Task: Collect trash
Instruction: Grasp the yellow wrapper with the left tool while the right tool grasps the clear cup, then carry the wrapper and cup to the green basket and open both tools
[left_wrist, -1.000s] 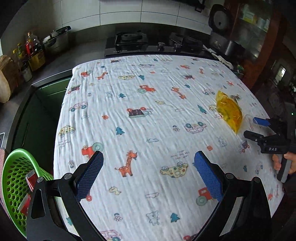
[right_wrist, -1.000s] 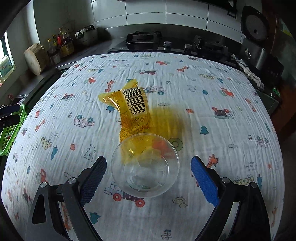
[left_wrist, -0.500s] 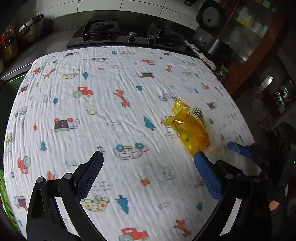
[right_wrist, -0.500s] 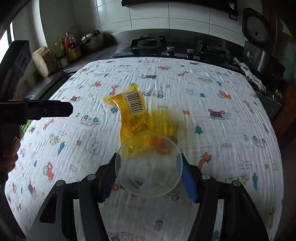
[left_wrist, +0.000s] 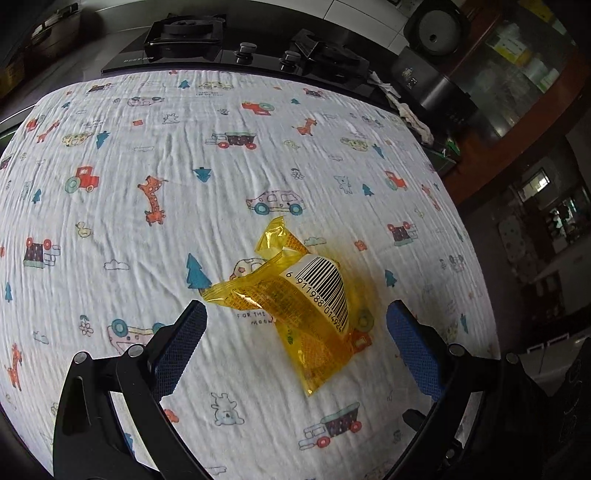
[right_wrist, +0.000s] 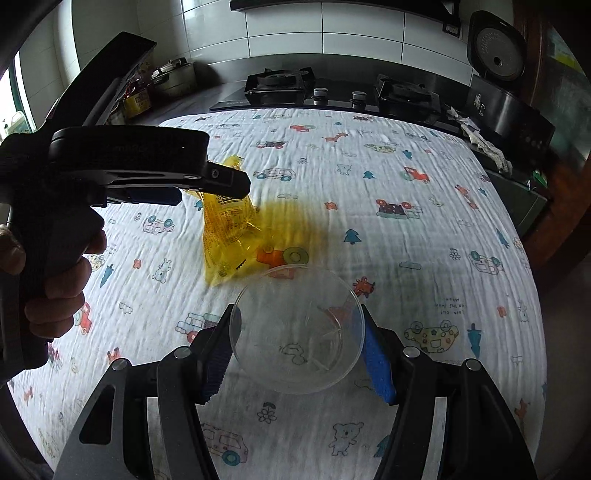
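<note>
— What has moved?
— Since a second ago the left gripper (left_wrist: 295, 332) has swung over the one yellow wrapper (left_wrist: 306, 306), jaws wide, wrapper lying between them on the table (left_wrist: 147, 129).
— And hidden?
— Its top, in the right view. The right gripper (right_wrist: 297, 332) clamps the single clear cup (right_wrist: 295, 328).

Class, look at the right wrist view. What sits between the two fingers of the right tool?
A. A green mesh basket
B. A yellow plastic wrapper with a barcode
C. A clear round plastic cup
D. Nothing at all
C. The right tool has its blue-padded fingers pressed against both sides of the clear round plastic cup, while the yellow plastic wrapper lies beyond it on the cloth.
</note>
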